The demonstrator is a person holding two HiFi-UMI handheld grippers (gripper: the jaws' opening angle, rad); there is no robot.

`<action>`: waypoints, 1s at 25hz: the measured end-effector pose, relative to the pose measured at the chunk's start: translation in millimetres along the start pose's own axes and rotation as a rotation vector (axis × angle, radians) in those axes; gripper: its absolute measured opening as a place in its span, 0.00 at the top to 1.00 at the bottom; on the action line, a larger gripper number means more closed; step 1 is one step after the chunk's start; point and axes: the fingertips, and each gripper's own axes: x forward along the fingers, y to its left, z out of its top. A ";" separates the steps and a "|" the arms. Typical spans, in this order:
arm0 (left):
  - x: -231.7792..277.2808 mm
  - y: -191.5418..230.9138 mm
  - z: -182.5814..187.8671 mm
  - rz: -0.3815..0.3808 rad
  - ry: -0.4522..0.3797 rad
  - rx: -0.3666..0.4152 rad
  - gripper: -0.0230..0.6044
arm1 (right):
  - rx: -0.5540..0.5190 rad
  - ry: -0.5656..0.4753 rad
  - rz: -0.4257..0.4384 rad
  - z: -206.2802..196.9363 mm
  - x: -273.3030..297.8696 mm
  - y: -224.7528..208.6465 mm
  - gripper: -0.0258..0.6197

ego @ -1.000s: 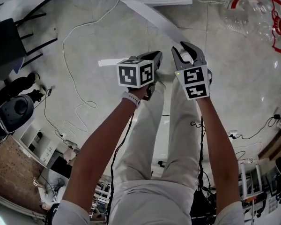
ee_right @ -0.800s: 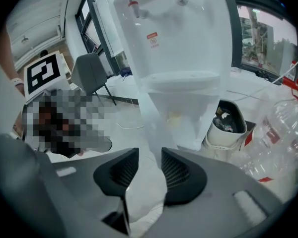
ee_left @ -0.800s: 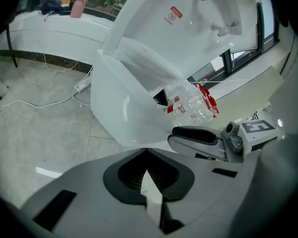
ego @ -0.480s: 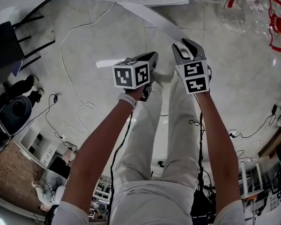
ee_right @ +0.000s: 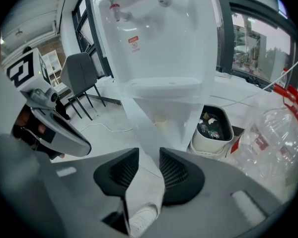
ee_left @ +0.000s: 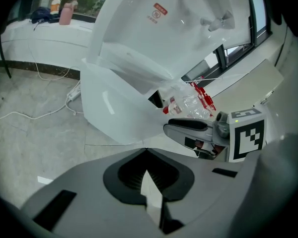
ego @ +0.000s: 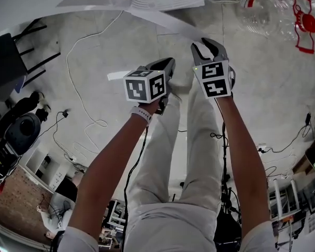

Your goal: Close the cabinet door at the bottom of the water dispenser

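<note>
Right gripper [ego: 208, 47] has edged forward toward the water dispenser [ee_right: 159, 43] since a second ago. Its jaws have just been opening and now stand partly apart, straddling the free edge of the cabinet door [ee_right: 148, 125] without a firm pinch. Door still open, swung out from the dispenser's bottom over the floor [ego: 94, 51]. Left gripper [ego: 168, 63] hardly shifted, just beside the right one, jaws together, nothing held, clear of the door
</note>
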 end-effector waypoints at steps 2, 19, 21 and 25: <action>2.8 -4.8 3.5 -0.003 -0.004 0.022 0.95 | -0.005 -0.010 -0.008 2.5 1.5 -6.4 0.74; 4.1 -23.9 22.5 -0.019 -0.016 0.062 0.95 | 0.016 -0.033 -0.081 23.3 11.1 -51.5 0.78; 6.5 -26.6 22.4 -0.022 -0.008 0.070 0.95 | 0.019 -0.042 -0.093 28.1 12.3 -58.8 0.80; 9.6 -31.0 24.8 -0.027 0.000 0.082 0.95 | 0.014 -0.050 -0.109 37.7 18.4 -68.2 0.80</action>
